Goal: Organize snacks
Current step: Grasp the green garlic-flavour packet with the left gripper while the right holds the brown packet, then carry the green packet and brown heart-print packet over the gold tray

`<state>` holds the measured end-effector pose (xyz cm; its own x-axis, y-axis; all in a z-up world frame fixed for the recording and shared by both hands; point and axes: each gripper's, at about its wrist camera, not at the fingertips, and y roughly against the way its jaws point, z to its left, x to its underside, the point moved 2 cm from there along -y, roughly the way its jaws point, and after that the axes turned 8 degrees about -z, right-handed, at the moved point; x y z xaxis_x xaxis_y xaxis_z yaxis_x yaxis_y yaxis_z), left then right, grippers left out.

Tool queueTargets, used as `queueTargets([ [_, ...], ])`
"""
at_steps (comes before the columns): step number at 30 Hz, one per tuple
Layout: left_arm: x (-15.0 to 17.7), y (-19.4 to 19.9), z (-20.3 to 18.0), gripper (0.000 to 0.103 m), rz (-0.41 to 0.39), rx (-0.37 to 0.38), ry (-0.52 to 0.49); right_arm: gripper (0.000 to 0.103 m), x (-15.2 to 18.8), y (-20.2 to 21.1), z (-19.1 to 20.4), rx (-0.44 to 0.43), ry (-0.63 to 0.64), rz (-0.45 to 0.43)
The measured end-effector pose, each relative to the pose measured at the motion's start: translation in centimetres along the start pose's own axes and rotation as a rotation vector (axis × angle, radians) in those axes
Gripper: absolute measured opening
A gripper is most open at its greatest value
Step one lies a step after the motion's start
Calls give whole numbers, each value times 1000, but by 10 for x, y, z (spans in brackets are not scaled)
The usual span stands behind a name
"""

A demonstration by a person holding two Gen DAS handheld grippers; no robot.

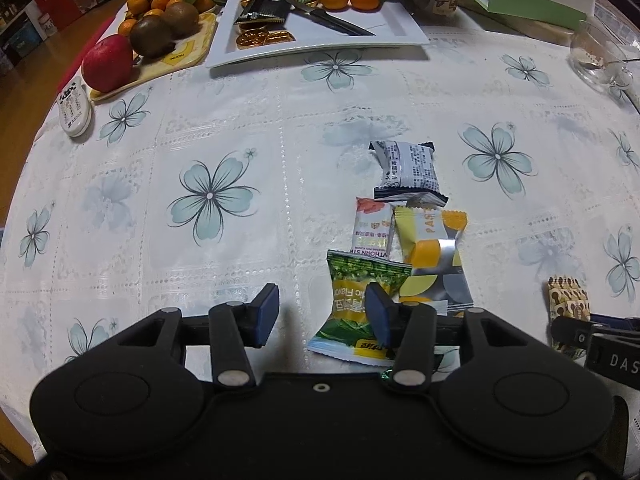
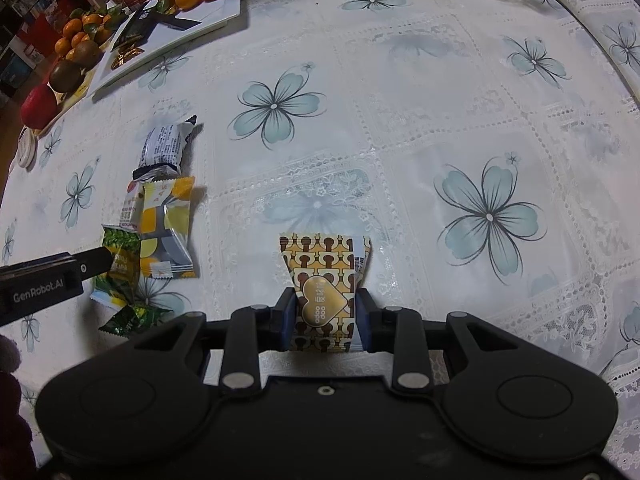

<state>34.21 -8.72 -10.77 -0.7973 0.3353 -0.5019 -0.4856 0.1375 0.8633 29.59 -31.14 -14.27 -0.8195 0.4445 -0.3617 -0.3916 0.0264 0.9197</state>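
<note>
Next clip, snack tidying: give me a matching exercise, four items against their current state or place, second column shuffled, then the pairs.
Column 1
1. brown-and-gold patterned packet
2. green pea packet
3. black-and-white packet
4. knife

Column 2
A. lies on the white plate
B. clamped between the jaws of the right gripper
C. farthest snack in the row on the tablecloth
D. nearest the open left gripper, lying loose on the cloth, not gripped

Pairs: 1-B, 2-D, 3-C, 4-A
</note>
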Motion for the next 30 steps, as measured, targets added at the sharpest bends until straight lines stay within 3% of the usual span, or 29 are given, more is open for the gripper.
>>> queueTargets([
  [4,-2,-1,-7,56,-5,-19,-31,33,3,0,5,14,31,-12],
  [12,8,4,-11,57,-19,18,-72,33,7,2,7,19,57,-26],
  [17,15,-12,-16,61,41,7,-89,33,7,2,7,18,56,-28],
  [23,11,-17,-12,62,51,4,-43,33,7,2,7,16,61,-27],
  [26,8,-18,-9,45,80,58,-3,33,7,2,7,16,58,-25],
  [30,7,-8,-7,34,68,-21,2,32,4,8,5,0,41,-22],
])
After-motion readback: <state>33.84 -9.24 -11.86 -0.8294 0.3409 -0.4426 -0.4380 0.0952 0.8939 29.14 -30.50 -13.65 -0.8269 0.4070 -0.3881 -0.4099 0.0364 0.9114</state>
